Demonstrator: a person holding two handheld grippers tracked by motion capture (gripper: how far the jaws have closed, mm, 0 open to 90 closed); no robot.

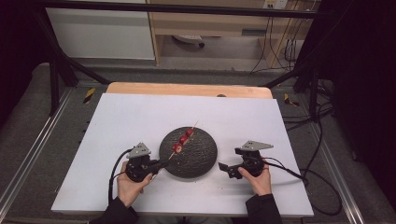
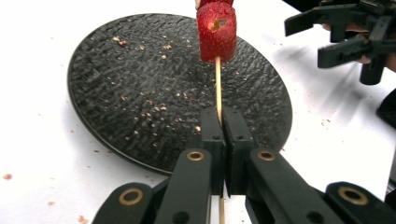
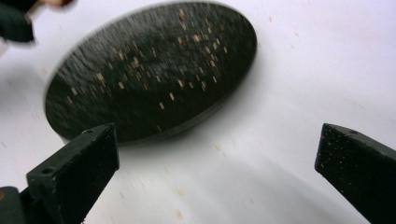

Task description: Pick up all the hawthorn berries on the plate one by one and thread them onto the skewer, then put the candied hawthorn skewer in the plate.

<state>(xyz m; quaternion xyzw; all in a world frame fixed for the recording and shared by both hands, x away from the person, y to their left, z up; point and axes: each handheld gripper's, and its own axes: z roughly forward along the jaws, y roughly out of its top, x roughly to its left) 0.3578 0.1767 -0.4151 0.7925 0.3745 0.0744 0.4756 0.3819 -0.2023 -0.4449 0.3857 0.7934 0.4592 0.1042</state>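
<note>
left claw [image 1: 164,163] holds skewer [image 1: 183,138]

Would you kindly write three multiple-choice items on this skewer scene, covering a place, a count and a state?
1. Where does the right gripper sit relative to the black plate?
A. over its middle
B. beside it, on the table
C. behind it

2. How many red fruit pieces are on the skewer?
A. one
B. three
C. five

3. How do the jaws of the left gripper stand?
A. closed on the skewer
B. wide open
C. closed on the plate's rim

Answers:
1 B, in the high view it lies off the plate's edge, jaws open and holding nothing.
2 B, three red pieces line the stick in the high view.
3 A, in the left gripper view the stick passes between the shut pads.
</note>
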